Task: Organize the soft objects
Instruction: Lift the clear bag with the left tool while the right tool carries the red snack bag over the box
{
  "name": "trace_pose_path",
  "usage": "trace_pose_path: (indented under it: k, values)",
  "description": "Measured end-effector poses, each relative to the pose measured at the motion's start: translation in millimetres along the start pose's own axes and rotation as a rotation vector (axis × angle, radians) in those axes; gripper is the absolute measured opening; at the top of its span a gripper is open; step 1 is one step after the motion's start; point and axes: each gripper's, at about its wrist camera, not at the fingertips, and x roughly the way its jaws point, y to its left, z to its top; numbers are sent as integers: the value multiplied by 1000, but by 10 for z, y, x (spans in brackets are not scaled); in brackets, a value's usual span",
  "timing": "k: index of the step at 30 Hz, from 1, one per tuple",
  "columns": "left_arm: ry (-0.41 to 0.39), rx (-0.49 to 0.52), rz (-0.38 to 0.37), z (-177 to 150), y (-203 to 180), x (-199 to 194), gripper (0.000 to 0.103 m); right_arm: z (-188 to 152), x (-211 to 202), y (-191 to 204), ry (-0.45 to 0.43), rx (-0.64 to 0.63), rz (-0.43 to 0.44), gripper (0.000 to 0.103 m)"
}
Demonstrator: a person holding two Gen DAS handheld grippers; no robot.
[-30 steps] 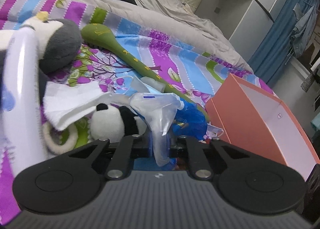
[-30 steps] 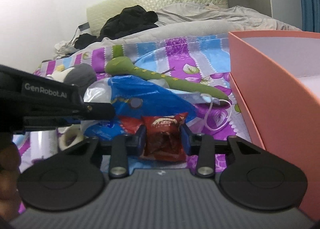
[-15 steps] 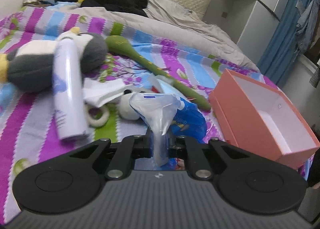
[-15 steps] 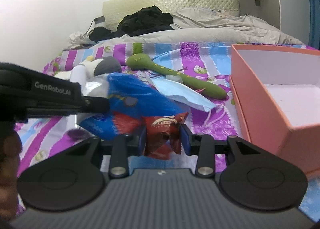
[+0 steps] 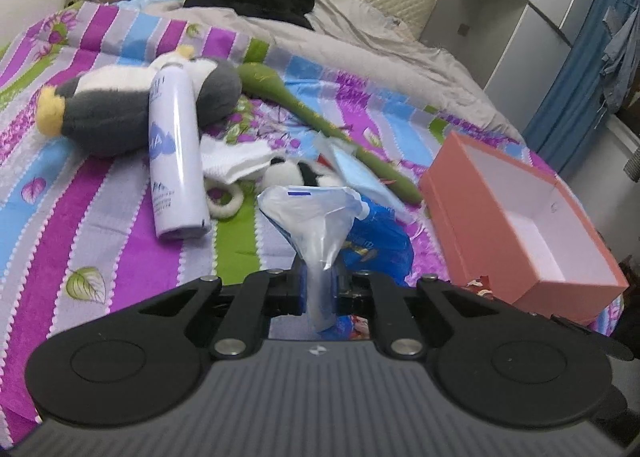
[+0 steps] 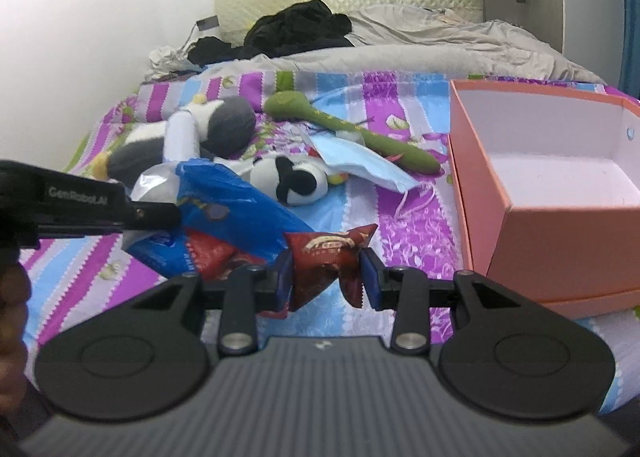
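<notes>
1. Left wrist view: left gripper (image 5: 319, 289) pinched tight on the twisted clear-and-white neck of the blue snack bag (image 5: 374, 243); jaws nearly pressed together, only thin film between them.
2. Bag body hangs beyond the fingers, above the striped bedspread (image 5: 100, 193), between the toy pile and the orange box (image 5: 500, 217). Box open, white inside, nothing visible in it.
3. Judged step: carry the bag across to the box. Advice: keep the pinch on the neck firm, since slick film could creep out; lift both ends together so the bag does not stretch or twist.
4. Also seen on the spread: grey plush toy (image 5: 120, 113) with white spray can (image 5: 174, 153) lying across it, small panda plush (image 5: 296, 173), green plush snake (image 5: 320, 121), blue face mask (image 5: 356, 173), white tissue (image 5: 234, 159). Best to clear these on the way over.
5. Right wrist view: right gripper (image 6: 327, 277) part closed, pads pressing on the red crinkled corner of the same bag (image 6: 240, 213); the corner bunches between the jaws.
6. Left gripper enters from the left edge, holding the bag's other end; bag spans the two, off the bedding as far as can be told.
7. Box (image 6: 540, 213) just right of the right gripper, near wall high. Advice: raise the bag over that rim before lowering, release only once it rests inside.
8. Look of the bag: glossy blue film, red printed patch, puffed and creased, soft, likely light; contents not legible.
</notes>
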Motion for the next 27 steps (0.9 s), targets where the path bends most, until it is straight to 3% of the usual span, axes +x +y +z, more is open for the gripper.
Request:
trace_pose_path:
  k: [15, 27]
  values:
    - [-86, 0, -80, 848, -727, -491, 13, 1059, -568, -316, -122, -30, -12, 40]
    - [-78, 26, -211, 1473, -1634, -211, 13, 1661, -685, -992, -144, -22, -106, 40]
